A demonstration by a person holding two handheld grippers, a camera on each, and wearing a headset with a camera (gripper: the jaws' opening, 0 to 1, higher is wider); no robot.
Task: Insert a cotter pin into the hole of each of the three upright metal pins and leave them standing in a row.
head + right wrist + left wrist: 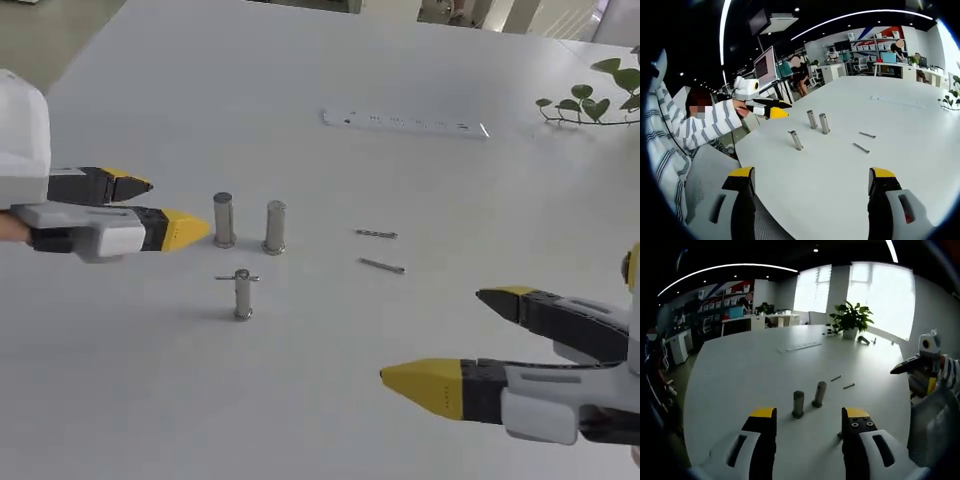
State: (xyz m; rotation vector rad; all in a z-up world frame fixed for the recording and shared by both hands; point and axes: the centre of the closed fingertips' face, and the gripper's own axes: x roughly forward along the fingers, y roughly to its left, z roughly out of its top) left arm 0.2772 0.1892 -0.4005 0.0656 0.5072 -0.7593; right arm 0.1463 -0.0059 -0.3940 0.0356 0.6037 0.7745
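Three metal pins stand upright on the white table [300,110]. Two bare pins [223,220] [275,227] stand side by side; a third pin [242,294] in front of them carries a cotter pin [237,277] through its hole. Two loose cotter pins [376,234] [382,266] lie to the right. My left gripper [168,208] is open at the left, its tips just beside the bare pins [798,404] [819,394]. My right gripper [445,340] is open near the front right, holding nothing; the pinned pin [796,140] and loose cotter pins [861,148] lie ahead of it.
A white power strip [405,123] lies across the far side of the table. A leafy plant [592,100] reaches in at the far right. In the right gripper view a person's striped sleeve [710,122] holds the left gripper [772,110].
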